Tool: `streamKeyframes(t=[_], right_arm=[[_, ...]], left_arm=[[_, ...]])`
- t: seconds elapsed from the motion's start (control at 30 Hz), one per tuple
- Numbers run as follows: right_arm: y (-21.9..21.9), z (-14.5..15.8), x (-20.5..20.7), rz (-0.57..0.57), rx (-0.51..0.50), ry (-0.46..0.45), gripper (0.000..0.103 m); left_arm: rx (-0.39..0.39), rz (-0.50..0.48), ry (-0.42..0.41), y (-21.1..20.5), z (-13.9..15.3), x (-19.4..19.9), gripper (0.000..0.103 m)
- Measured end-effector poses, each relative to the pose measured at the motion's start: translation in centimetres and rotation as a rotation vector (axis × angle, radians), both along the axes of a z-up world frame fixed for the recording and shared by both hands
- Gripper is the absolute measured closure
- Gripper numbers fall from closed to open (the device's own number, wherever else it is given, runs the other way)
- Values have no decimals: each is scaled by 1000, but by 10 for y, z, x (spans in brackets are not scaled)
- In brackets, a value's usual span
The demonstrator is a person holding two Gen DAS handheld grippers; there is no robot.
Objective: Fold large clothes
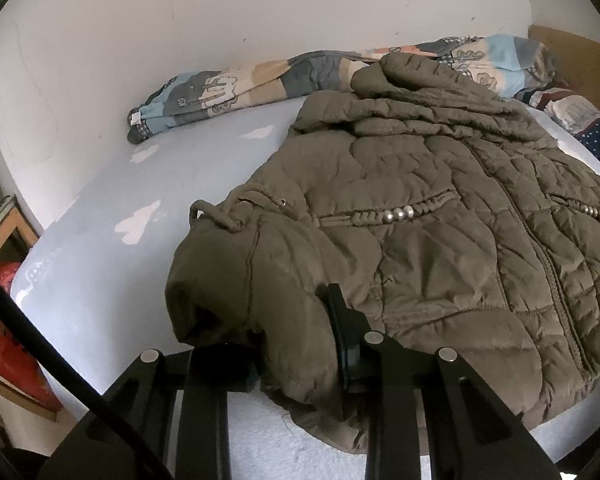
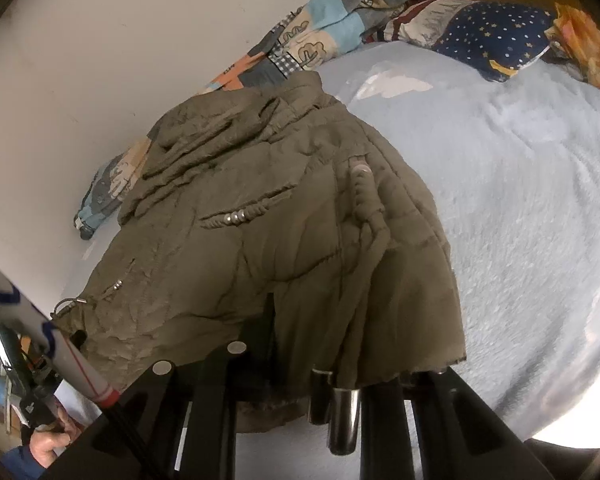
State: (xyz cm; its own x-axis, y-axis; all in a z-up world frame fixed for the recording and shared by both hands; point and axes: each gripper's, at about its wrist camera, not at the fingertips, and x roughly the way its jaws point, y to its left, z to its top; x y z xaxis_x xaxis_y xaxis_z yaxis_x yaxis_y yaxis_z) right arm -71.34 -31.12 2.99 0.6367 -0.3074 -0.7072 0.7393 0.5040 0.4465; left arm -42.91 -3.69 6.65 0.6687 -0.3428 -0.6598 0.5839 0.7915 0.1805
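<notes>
Olive quilted jacket [image 1: 420, 216] spread front-up on a pale blue bed sheet [image 1: 140, 200], hood toward twelve o'clock against a rolled patchwork quilt [image 1: 228, 88] along the wall, hem toward six o'clock at the near edge of the bed. Laid flat like this, probably to give a clean base for folding. Left gripper [image 1: 296, 344] at six o'clock in its own view, jaws drawn in narrow and clamped on the jacket's lower left corner, padded fabric bulging up between the black fingers. Right gripper [image 2: 296, 376] likewise narrowed and pinching the hem at the opposite corner, cloth draped over its fingers and a drawstring cord [image 2: 364, 216] with metal ends hanging down across them. Both corners taken at once, seemingly to lift the hem evenly and carry it up toward the hood without skewing the fold. Fingertips of both grippers buried under fabric, so depth of bite hard to judge. Sleeves not clearly made out, perhaps tucked beneath. A starred pillow [image 2: 496, 36] at one o'clock in the right view, cut by the fisheye rim. At seven o'clock there, part of a person's hand [image 2: 48, 444], partly hidden by clutter too blurred to name.
</notes>
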Motion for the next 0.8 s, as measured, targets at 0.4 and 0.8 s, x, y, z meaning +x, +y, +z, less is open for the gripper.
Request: streamKeyframes(t=[0.4,0.8], right_arm=[[6,7,-10,-18,-7,-18,84],[8,12,-13,-16,-22,-23,85]], left_arm=[[-21,-17,-25,8,10,-8,77],[-28,-26,-39,12,14,-11,77]])
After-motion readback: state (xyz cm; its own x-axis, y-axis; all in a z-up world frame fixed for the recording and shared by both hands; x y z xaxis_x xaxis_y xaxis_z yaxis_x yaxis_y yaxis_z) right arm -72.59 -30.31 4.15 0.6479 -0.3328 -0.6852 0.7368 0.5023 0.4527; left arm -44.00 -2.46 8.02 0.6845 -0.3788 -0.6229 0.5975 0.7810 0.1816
